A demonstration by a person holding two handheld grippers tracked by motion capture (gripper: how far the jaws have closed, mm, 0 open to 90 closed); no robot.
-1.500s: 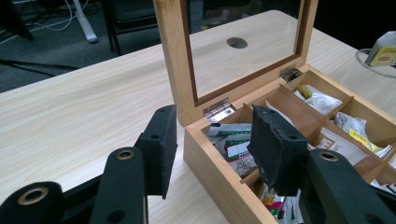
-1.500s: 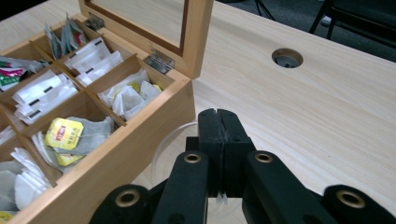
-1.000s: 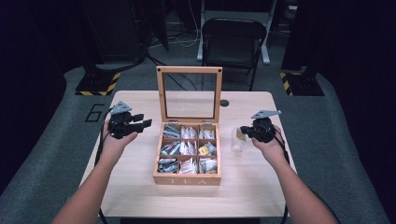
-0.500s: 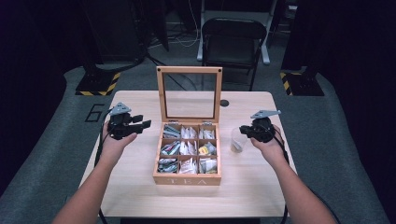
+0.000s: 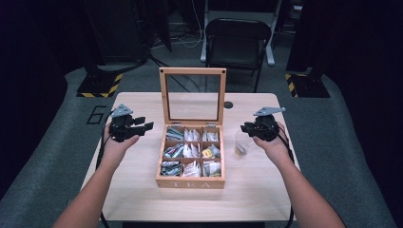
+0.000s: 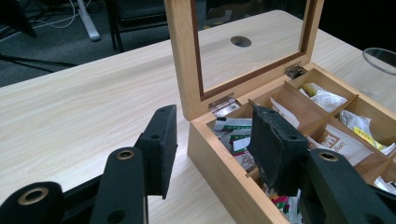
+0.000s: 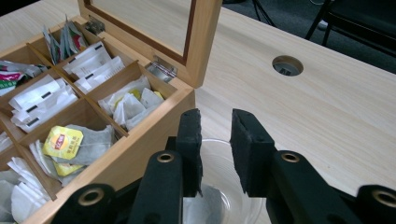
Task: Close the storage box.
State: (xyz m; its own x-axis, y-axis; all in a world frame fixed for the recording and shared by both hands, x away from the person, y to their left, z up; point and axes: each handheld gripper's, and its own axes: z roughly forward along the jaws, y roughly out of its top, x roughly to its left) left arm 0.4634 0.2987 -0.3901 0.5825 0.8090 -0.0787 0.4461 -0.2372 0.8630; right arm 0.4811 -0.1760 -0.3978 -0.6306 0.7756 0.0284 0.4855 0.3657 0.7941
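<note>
- High view: you stand at the pale wooden table [image 5: 142, 190] with the open bamboo tea box with nine compartments and a glass-paned lid [image 5: 191, 156] at its middle, the lid upright at the far side. Your left gripper [image 5: 142, 127] hovers just left of the box's far left corner, jaws pointing toward the box. Your right gripper [image 5: 247, 128] hangs just above the clear glass cup [image 5: 242, 145], which stands on the table just right of the box; a tea bag [image 5: 241, 151] lies in its bottom.
- Left gripper view: your left jaws stand partly apart and hold nothing. The left pad is over bare table beside the box wall; the right pad is over the near corner compartment, above the sachets in it. The lid's hinge shows between them, farther off, and the cup's rim [image 6: 380, 58] shows at the right edge.
- Right gripper view: your right jaws have just been opening and now leave a narrow gap with nothing clamped between the pads. They hang over the cup [image 7: 219, 186], and the tea bag [image 7: 201, 210] rests inside it below the left pad. A yellow-tagged tea bag [image 7: 70, 144] lies in the box compartment to the left.
</note>
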